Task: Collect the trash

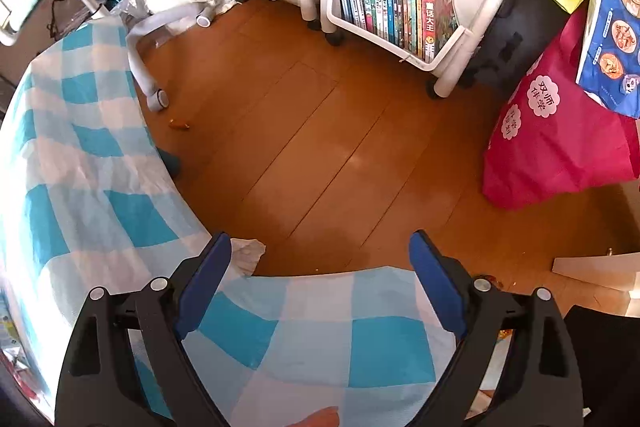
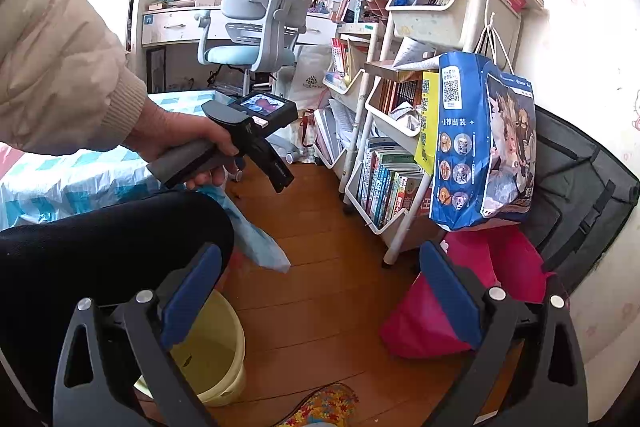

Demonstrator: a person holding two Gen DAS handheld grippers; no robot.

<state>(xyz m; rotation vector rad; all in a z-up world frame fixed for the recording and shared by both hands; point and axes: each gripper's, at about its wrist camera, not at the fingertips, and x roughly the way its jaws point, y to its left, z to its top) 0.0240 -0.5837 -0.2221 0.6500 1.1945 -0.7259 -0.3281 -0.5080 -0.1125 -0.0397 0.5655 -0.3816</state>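
My left gripper (image 1: 320,251) is open and empty, held over the edge of a blue-and-white checked sheet (image 1: 80,163) above the wooden floor. A crumpled white scrap (image 1: 250,253) lies at the sheet's edge by its left finger. A small orange scrap (image 1: 179,125) lies on the floor near a chair wheel. My right gripper (image 2: 320,263) is open and empty, low over the floor. A yellow bucket (image 2: 218,351) stands under its left finger. The left gripper's body (image 2: 256,135) shows in the right wrist view, held in a hand, with a pale blue plastic bag (image 2: 256,235) hanging below it.
A white rolling bookshelf (image 1: 400,7) full of books stands across the floor, also in the right wrist view (image 2: 384,163). A pink bag (image 1: 560,147) and a blue bag (image 2: 484,139) hang or lean at the right. A desk chair (image 2: 260,27) stands at the back. My dark-clad leg (image 2: 100,247) is at left.
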